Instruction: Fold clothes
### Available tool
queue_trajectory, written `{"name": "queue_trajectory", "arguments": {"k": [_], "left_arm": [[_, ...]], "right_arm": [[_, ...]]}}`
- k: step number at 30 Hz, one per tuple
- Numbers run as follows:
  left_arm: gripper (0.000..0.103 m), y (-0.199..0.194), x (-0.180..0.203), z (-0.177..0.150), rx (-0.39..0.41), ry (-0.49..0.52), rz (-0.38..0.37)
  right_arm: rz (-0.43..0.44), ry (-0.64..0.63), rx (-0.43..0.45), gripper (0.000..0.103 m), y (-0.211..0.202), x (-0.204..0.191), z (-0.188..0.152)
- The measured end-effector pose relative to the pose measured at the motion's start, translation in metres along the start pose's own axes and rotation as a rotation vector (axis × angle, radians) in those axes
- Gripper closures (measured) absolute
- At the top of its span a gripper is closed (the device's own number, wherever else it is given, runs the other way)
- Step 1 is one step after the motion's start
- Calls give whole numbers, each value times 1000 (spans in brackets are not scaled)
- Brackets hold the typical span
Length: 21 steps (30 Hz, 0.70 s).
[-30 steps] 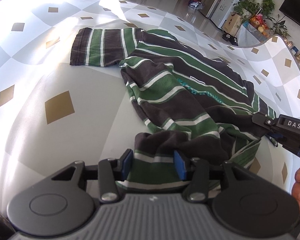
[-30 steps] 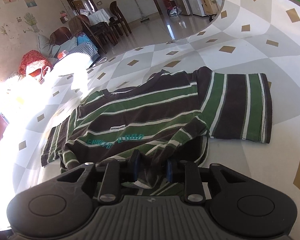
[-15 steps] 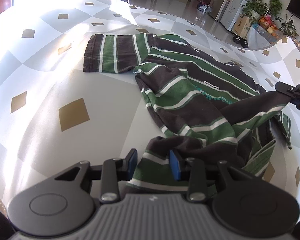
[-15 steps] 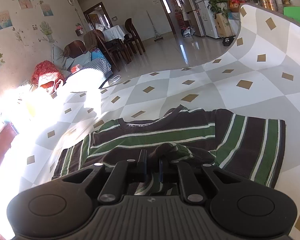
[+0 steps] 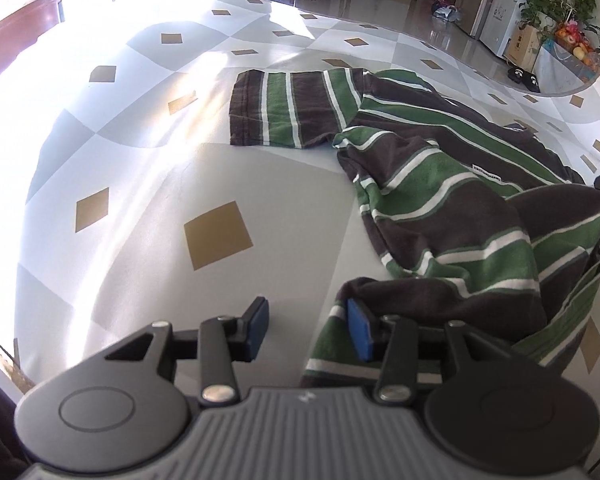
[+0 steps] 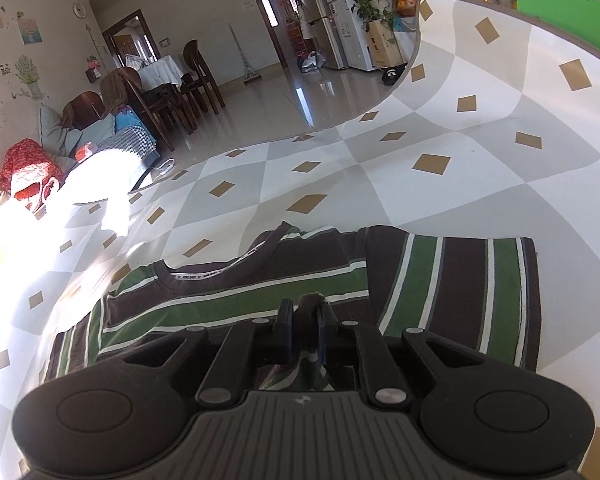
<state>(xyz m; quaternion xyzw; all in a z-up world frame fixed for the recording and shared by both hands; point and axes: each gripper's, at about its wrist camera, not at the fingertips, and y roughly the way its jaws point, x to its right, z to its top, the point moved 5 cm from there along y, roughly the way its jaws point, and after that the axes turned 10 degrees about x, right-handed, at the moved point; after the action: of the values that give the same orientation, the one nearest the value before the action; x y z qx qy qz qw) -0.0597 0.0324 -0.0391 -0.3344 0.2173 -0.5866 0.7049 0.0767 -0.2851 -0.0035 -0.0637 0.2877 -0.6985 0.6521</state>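
The striped shirt [image 5: 440, 184] lies on the checked table [image 5: 148, 208], chest and sleeves flat, its lower part rumpled and partly lifted. The left gripper [image 5: 307, 330] stands with fingers apart; the hem lies against its right pad only. The right gripper [image 6: 303, 330] is pinched tight on a raised fold of the cloth. The knit looks light, soft and limp, so it will likely sag and crease between holds; the hem corners or side seams seem the surest places to grip.
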Motion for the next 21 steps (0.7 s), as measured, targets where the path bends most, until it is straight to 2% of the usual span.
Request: {"name": "queue_trajectory", "arguments": {"k": [5,8,10,12,15,19,21], "left_arm": [[55,-1,-17,-1,-6,-53,57],[51,-3,-24,-2,-9,-81,77],[50,-4,-29,-3,-11,-99,90],[49,-5,-34,-4,-13,-118,103],[46,-10,-35,-2,11,-127,107],[30,-17,-25,9,79,-97,94],[30,-19,-18,13,101,-79,85]], "right_arm": [[-10,-36,-21,89,4,3,-6],[-6,-26,-44,76,3,5,-10],[-5,22,-67,65,1,10,-12],[-7,75,-79,60,-5,17,-12],[-1,125,-84,58,-19,22,-12],[9,102,-66,56,-37,21,-9],[6,99,-56,56,-47,22,-9]]}}
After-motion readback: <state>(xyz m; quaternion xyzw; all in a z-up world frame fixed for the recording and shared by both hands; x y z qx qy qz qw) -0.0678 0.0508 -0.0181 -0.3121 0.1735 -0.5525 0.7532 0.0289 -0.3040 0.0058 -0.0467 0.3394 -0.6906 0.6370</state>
